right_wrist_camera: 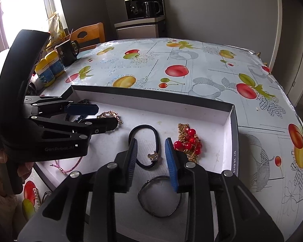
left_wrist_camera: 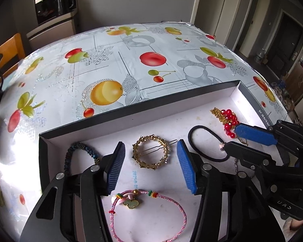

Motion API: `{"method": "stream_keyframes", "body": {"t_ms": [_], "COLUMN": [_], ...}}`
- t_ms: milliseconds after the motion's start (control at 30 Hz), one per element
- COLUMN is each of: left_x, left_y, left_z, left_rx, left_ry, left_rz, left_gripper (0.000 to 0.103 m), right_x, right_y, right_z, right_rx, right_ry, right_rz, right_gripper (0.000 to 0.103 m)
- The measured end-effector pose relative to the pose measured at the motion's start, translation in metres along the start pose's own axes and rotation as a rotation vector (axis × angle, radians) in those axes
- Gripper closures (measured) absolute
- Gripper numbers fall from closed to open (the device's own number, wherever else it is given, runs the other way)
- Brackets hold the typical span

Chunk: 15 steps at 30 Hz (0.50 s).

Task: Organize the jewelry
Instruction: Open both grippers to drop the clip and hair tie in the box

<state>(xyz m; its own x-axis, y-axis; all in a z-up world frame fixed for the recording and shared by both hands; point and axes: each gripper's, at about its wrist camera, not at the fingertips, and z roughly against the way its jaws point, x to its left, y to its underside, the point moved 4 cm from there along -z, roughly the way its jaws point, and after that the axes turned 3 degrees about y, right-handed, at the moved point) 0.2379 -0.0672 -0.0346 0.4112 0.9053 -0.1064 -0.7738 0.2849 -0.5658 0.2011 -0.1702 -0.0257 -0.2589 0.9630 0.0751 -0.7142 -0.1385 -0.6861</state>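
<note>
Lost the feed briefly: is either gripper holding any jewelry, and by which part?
Nothing is held. The left gripper is open around the round gold hair clip; the right gripper is open over the black elastic hair tie.

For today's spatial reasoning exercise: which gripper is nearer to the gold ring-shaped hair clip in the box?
Left. The left gripper is open with the gold hair clip lying between its fingertips. The right gripper is farther along the box, open over the black hair tie.

Black mug (right_wrist_camera: 67,52), yellow bottles (right_wrist_camera: 50,68), wooden chair (right_wrist_camera: 88,33).
</note>
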Motion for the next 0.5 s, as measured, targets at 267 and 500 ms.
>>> {"method": "stream_keyframes", "body": {"t_ms": [267,500], "left_x": [0.006,-0.006], "left_y": [-0.003,-0.004], "left_z": [0.026,0.101], "left_rx": [-0.095,-0.274], "left_ry": [0.022,0.003], "left_rz": [0.067,0.053], "left_gripper": [0.036,0.015], "right_x": [-0.01,-0.004], "right_y": [0.003,0.005], "right_z": [0.021,0.085], "right_rx": [-0.022,-0.161], "right_ry": [0.041,0.06], "right_rz": [-0.024,0.011], "right_gripper": [0.055,0.022]}}
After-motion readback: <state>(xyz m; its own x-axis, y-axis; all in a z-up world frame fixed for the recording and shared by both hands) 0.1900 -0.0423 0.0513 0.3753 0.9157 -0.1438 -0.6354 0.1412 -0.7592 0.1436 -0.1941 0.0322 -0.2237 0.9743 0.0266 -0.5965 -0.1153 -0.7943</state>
